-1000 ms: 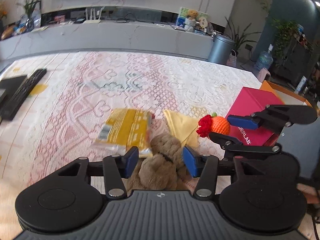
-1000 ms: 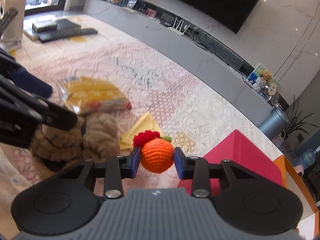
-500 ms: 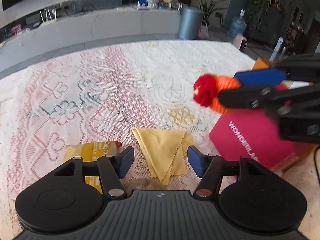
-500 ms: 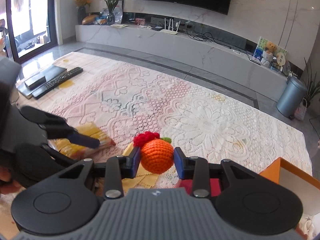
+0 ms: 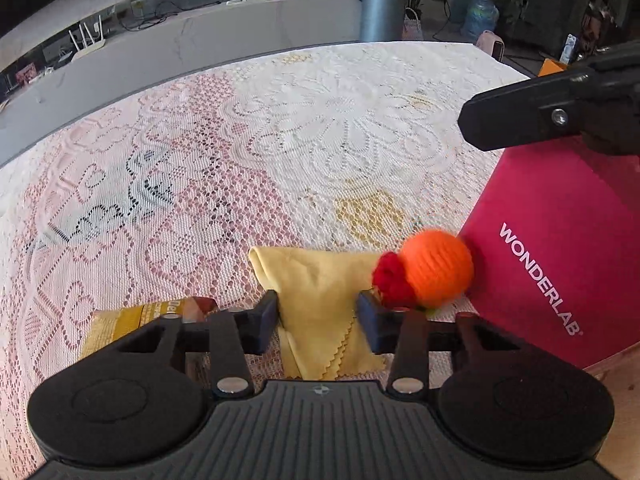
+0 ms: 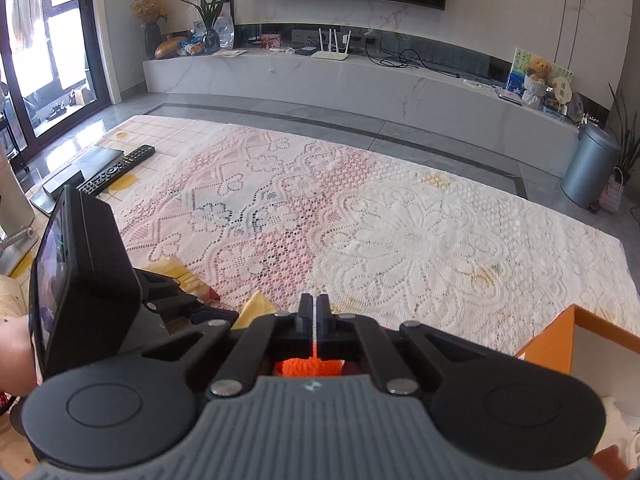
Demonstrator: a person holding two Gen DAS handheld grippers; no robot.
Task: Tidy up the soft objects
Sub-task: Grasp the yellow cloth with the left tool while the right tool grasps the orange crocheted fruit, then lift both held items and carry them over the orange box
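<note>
The left gripper [image 5: 318, 320] hangs low over the lace-covered counter [image 5: 280, 152] with its blue-padded fingers [image 5: 267, 322] spread apart and nothing between them. Directly beyond the gap lies a folded yellow cloth [image 5: 320, 304], flat on the lace, its zigzag edge toward the camera. To the left of the cloth a yellow snack packet [image 5: 132, 320] lies partly hidden behind the left finger.

The orange crocheted ball [image 5: 436, 268], with its red tuft facing left, sits just past the tip of the left gripper's right-hand finger, at the right corner of the cloth and against the foot of the magenta box [image 5: 560, 248] printed WONDERLAB. It looks slightly blurred, and whether it rests on the counter cannot be told.

The right gripper [image 6: 314, 312] is seen in its own camera with its fingers [image 6: 306, 308] drawn together until they nearly touch, holding nothing; a patch of the orange ball shows below them, behind the linkage. In the left view one of its black arms reaches in from the right, above the magenta box. An open orange box [image 6: 576, 344] stands at the right edge, and a remote control [image 6: 116, 170] lies far off on the left side of the counter.
</note>
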